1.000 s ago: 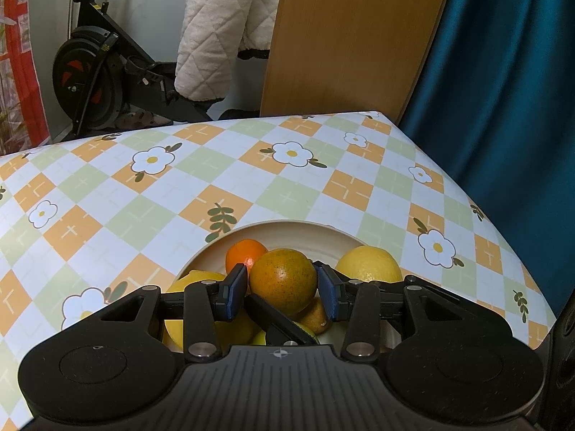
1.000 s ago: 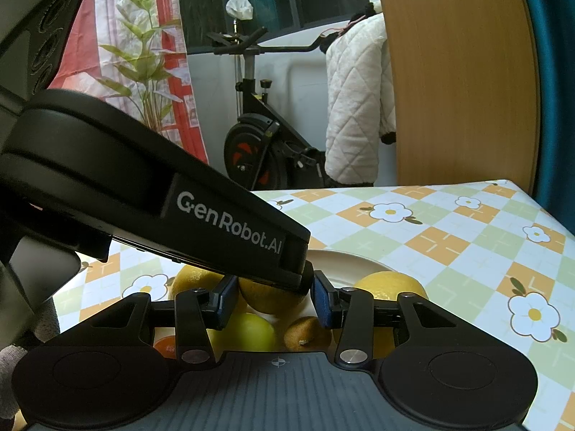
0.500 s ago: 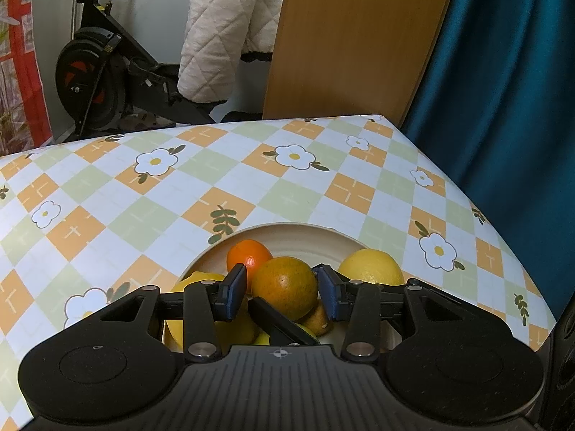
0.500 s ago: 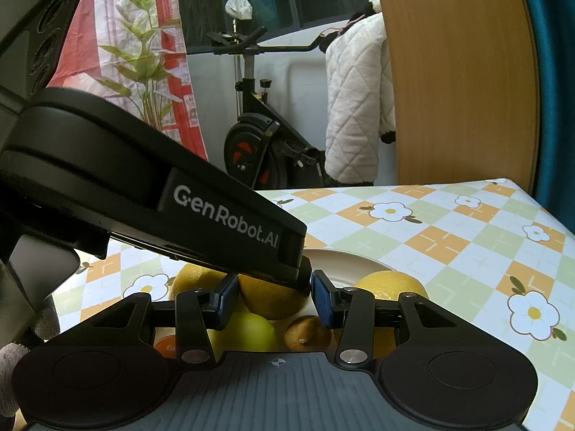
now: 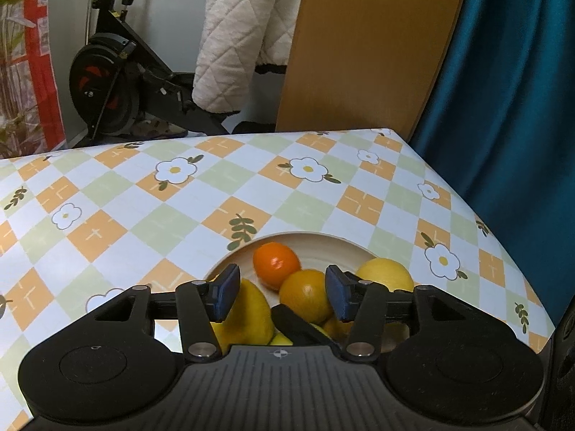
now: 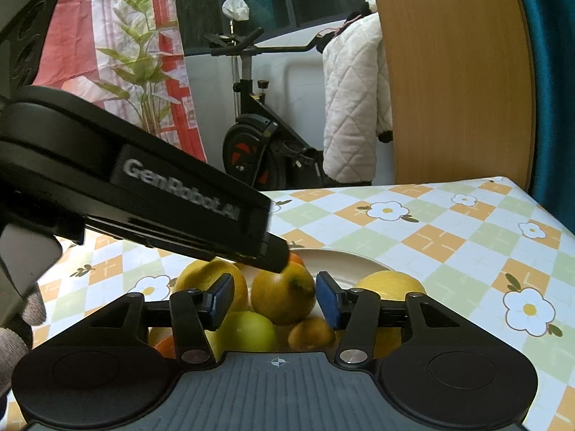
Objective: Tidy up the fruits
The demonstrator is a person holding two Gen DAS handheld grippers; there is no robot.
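Note:
A cream plate (image 5: 323,239) on the checked tablecloth holds a pile of fruit. A mottled orange (image 5: 305,294) tops the pile, with a bright tangerine (image 5: 276,260) behind it and lemons (image 5: 386,274) beside it. My left gripper (image 5: 283,291) hangs over the pile, jaws opening, and its blue pads stand clear of the orange. In the right wrist view the same orange (image 6: 284,296) lies between the opening jaws of my right gripper (image 6: 274,301), with a gap at the left pad. The left gripper's black body (image 6: 143,197) crosses that view. A green fruit (image 6: 251,330) sits below the orange.
The table's right edge (image 5: 485,215) runs close to a teal curtain (image 5: 510,89). Behind the table stand a wooden panel (image 5: 366,46), an exercise bike (image 5: 107,86) and a white quilted jacket (image 5: 240,36). A gloved hand (image 6: 32,309) shows at the left.
Both grippers' jaws have spread apart. The mottled orange, gripped before, now rests free on the pile. The left gripper has tilted up a little.

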